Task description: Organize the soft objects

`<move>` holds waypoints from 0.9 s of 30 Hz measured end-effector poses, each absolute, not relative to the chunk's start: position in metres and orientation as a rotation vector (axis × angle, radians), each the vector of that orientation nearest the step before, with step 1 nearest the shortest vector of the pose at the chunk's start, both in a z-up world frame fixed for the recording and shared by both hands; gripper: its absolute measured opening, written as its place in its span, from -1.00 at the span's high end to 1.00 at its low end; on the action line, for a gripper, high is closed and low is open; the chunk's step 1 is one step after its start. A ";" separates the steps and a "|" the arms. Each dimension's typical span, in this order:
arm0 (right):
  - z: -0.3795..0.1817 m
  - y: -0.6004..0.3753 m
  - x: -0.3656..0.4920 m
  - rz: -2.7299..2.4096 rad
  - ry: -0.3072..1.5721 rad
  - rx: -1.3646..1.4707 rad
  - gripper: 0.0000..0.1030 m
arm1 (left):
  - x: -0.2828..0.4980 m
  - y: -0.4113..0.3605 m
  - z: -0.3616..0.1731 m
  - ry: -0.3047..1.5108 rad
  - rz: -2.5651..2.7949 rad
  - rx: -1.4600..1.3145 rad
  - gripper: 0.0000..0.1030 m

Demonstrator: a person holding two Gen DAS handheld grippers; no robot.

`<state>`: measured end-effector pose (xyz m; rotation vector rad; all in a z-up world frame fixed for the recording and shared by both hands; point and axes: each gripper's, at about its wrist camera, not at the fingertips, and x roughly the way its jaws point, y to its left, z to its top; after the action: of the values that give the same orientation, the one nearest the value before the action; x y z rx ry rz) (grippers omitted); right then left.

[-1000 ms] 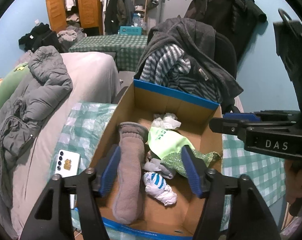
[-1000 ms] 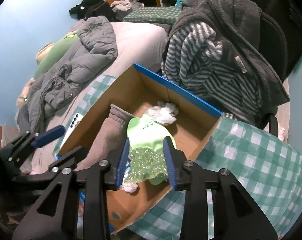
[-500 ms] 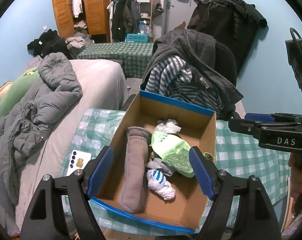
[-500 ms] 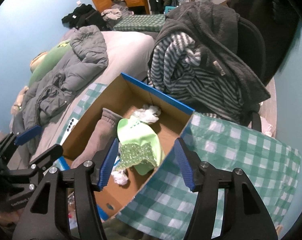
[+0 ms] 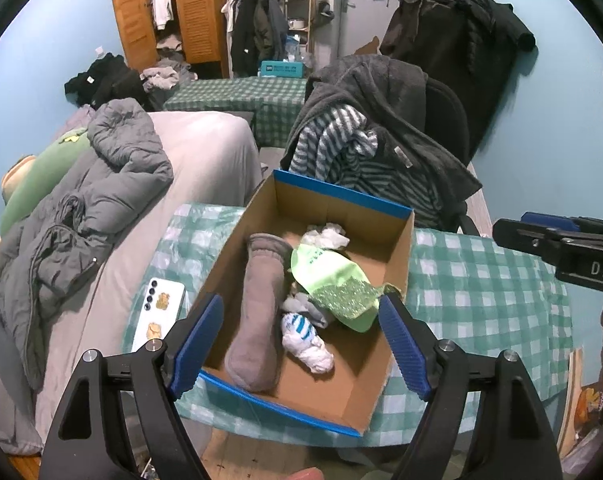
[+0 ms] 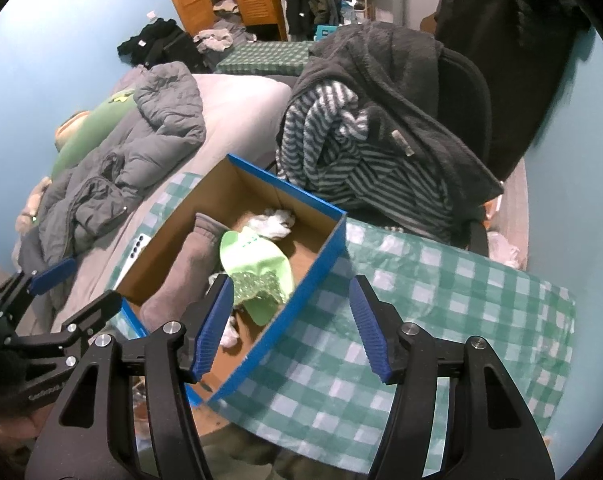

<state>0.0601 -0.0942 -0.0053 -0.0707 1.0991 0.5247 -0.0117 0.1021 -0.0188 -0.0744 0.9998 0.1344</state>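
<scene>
You see a matt cardboard box [image 5: 397,248], a fuzzy grey fleece sock [image 5: 257,312], a checked tablecloth [image 5: 481,288], perhaps glossy plastic.

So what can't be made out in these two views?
- Print on the light green cloth in the open cardboard box: too small, left wrist view.
- Small grey item: mostly under that cloth.
- White-and-blue bundle: hidden by right tongs' blue pad, right wrist view.
</scene>
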 end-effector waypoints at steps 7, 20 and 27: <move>0.002 -0.116 0.052 0.499 1.093 -0.077 -0.17 | -0.021 0.086 -0.008 0.997 0.136 -0.066 -0.58; 0.014 -0.141 0.049 0.467 1.069 -0.082 -0.19 | -0.022 0.071 -0.001 0.997 0.135 -0.082 -0.58; 0.015 -0.144 0.049 0.465 1.067 -0.085 -0.19 | -0.021 0.063 0.004 0.991 0.134 -0.073 -0.58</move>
<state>0.0493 -0.1441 0.0146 -0.0846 1.0675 0.4645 -0.0212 0.0628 0.0035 -0.0734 0.9908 0.1337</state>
